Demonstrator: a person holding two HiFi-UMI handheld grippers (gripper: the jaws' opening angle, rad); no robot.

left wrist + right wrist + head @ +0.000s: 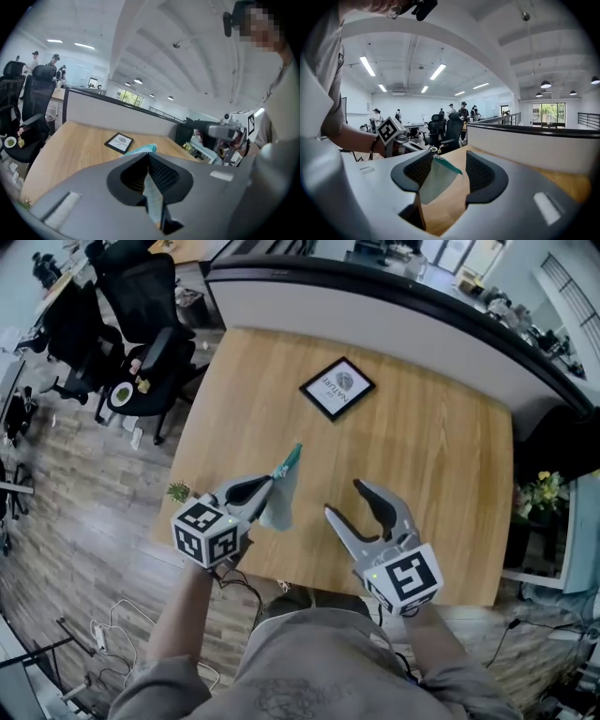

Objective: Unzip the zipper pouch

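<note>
Far left, beyond the tabletop's edge: black office chairs (pixel 141 315) on a wood-plank floor. A small green sprig (pixel 178 491) sits at the tabletop's near-left edge.

The tabletop (pixel 441 474) is light wood and rounded, with a dark-topped partition wall along its far side.

The left gripper (pixel 270 487) is at near left, marker cube toward the person, jaws pointing right and away. In the left gripper view its jaws (pixel 149 158) are pressed together on thin fabric, pinching the zipper pouch (pixel 153 199).

The zipper pouch (pixel 283 498) is pale grey-green mesh with a teal zipper edge (pixel 293 457) pointing toward the far side. It is held by one edge in the left gripper and hangs just right of that gripper's tips, over the near-left part of the tabletop. The pictures do not show whether its lower edge touches the wood, or whether the zipper is open or closed.

A black-framed card (pixel 337 387) lies flat, turned diamond-wise, at far centre, well apart from the pouch.

The right gripper (pixel 343 499) is at near right of centre, jaws spread wide with nothing pressed between the pads. In the right gripper view (pixel 448 163) the pouch (pixel 435 180) shows through the gap, close to the left jaw. The head view shows it set apart to the left of this gripper.

Far right, off the tabletop: a bunch of yellow flowers (pixel 540 491).
</note>
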